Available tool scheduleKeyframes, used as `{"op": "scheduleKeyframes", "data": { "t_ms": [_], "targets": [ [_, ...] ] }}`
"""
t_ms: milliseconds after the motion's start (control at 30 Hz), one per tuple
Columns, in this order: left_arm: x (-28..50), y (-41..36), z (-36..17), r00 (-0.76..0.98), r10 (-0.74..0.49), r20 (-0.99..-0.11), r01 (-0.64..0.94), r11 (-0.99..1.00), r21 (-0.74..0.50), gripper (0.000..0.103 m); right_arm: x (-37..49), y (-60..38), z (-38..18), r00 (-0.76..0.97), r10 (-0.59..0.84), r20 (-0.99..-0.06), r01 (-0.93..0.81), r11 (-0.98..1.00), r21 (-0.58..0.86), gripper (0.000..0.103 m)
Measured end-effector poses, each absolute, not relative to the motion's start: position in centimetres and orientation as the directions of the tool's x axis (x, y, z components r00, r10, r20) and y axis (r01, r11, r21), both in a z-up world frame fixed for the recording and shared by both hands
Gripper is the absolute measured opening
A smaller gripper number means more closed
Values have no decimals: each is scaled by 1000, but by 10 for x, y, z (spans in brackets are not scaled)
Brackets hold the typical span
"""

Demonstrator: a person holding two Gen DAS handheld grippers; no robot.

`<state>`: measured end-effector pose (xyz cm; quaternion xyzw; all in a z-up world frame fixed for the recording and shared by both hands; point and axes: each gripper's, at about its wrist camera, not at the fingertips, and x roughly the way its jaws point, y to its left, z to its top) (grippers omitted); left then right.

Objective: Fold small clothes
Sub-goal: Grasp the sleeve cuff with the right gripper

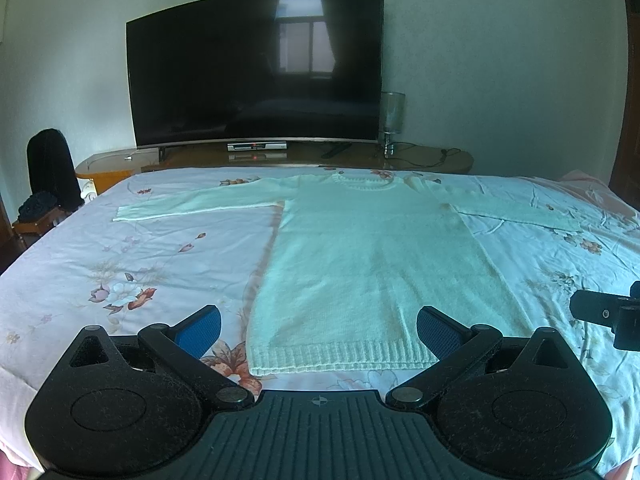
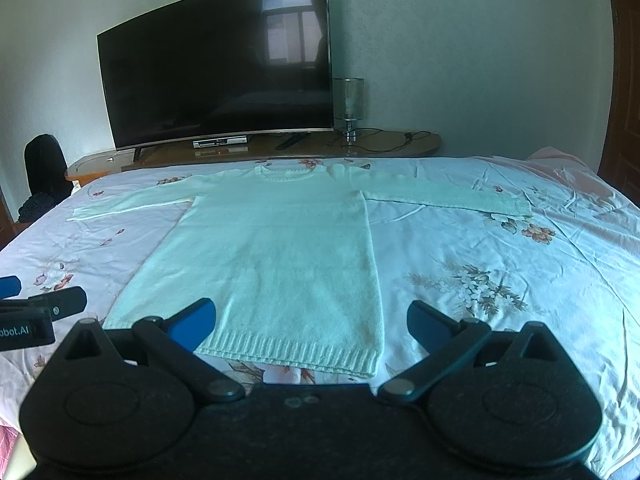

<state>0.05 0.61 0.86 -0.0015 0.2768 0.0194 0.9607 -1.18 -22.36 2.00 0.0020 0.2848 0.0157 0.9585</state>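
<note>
In the right wrist view, at about nine o'clock, the left gripper (image 2: 24,300) carries a black plate with white lettering cut off by the frame edge, of which "obot.AI" can be read. The box under the television (image 2: 219,142) shows marks too small to read
</note>
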Motion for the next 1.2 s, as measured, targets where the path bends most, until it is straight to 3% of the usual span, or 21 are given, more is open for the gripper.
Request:
{"op": "scheduleKeyframes", "data": {
  "t_ms": [300, 367, 400, 467, 600, 733, 933, 1200],
  "targets": [
    [9, 14, 9, 838, 18, -545, -56, 997, -53, 103, -10, -229, 21, 855, -10, -519, 14, 1000, 4, 102],
    [21, 19, 7, 823, -75, -563, 14, 993, -114, 103, -14, -235, 21, 891, -90, -444, 92, 996, -17, 102],
    [28, 21, 7, 825, -87, -558, 22, 992, -122, 103, -15, -240, 21, 922, -117, -369, 117, 993, -21, 102],
    [45, 21, 9, 843, -84, -532, 44, 995, -88, 103, -12, -253, 19, 947, -110, -303, 113, 994, -8, 102],
    [96, 22, 14, 876, -85, -474, 67, 996, -55, 103, 25, -298, 26, 936, -110, -335, 150, 984, 96, 102],
    [172, 28, 2, 860, -116, -496, 79, 992, -95, 103, 71, -358, 29, 937, -107, -334, 201, 944, 261, 100],
    [268, 28, -30, 861, -11, -508, 13, 1000, 1, 103, 156, -446, 9, 933, -212, -290, 313, 878, 363, 100],
    [351, 49, -75, 822, 109, -559, -105, 994, 39, 103, 279, -558, -68, 899, -240, -367, 415, 735, 536, 98]
  ]
}}
